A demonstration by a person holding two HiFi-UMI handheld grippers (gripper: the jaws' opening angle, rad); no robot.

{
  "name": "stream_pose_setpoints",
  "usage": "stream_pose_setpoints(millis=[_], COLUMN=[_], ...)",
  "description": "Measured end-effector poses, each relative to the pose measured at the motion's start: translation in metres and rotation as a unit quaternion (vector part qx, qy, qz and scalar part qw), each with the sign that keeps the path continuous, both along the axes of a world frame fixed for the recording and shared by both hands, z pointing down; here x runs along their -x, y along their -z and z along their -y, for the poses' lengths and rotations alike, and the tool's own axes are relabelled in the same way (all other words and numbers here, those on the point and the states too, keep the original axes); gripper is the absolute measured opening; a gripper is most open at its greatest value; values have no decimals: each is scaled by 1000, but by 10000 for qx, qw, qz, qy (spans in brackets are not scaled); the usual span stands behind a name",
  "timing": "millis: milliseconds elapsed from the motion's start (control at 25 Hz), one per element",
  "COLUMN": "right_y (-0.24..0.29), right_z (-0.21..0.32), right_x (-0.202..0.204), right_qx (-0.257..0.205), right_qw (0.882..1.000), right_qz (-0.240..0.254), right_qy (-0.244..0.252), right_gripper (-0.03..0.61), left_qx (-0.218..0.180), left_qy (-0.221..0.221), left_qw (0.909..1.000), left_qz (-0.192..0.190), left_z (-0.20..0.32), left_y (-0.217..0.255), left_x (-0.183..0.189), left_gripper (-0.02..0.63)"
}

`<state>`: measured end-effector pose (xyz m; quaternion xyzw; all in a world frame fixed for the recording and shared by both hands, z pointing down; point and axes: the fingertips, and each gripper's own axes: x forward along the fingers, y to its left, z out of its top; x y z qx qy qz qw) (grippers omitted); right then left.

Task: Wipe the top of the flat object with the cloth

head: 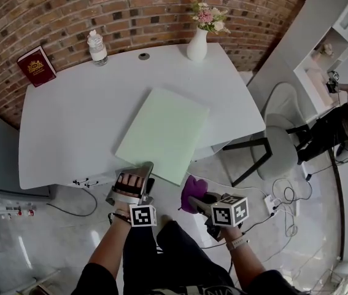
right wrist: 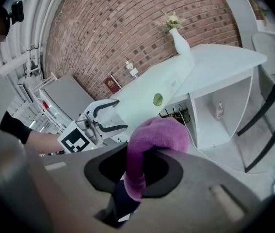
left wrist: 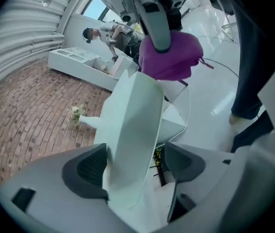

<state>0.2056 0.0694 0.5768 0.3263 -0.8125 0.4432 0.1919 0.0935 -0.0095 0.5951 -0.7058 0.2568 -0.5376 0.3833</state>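
A pale green flat object (head: 164,134) lies on the white table (head: 69,128), its near corner jutting past the front edge. My left gripper (head: 134,176) is at that near corner, open, with the object's edge (left wrist: 132,130) between its dark pads (left wrist: 86,171) and a gap on the right side. Just right of it, below the table edge, my right gripper (head: 201,203) is shut on a purple cloth (head: 192,192). The cloth (right wrist: 152,140) bunches over the jaws in the right gripper view, and hangs ahead as a purple bundle (left wrist: 169,55) in the left gripper view.
A water bottle (head: 97,48), a red book (head: 36,66) and a white vase with flowers (head: 198,39) stand along the table's far side. A chair (head: 278,140) is at the right, with cables (head: 284,195) on the floor. My legs are below the grippers.
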Motion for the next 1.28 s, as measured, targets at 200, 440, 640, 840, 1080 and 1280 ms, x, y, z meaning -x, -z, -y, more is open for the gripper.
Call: stream_pose_setpoints(millis=[200,440,640,840,1080,1280], right_y=[-7,-19,-23,-20,-7,1], right_z=[-9,-16,-15,-10,1,8], right_x=[-7,-15,-17,-18,-17,-19], right_qx=[96,234,249,204,68,-19], right_qw=[9999,9996,9994,9994,9993,9992], right_qz=[-16,-41,-29,-7,109,139], right_qy=[-84,-159,-243,-289,-358,-375], right_gripper=[63,63,63,63,62,61], left_qx=[-591,-986,-879,-628,-225,198], left_qy=[-192,-357,-75,-40,336,953], left_qw=[9977,9943,9951,9942,9839,9527], left_qz=[274,208,-453,-870,-1739,-2878], left_z=[7,14,21,23,24,29], left_y=[-3,-1,10,22,50,75], left_x=[1,-16,-24,-31,-33,-25], left_gripper=[353,354,351,334,324,322])
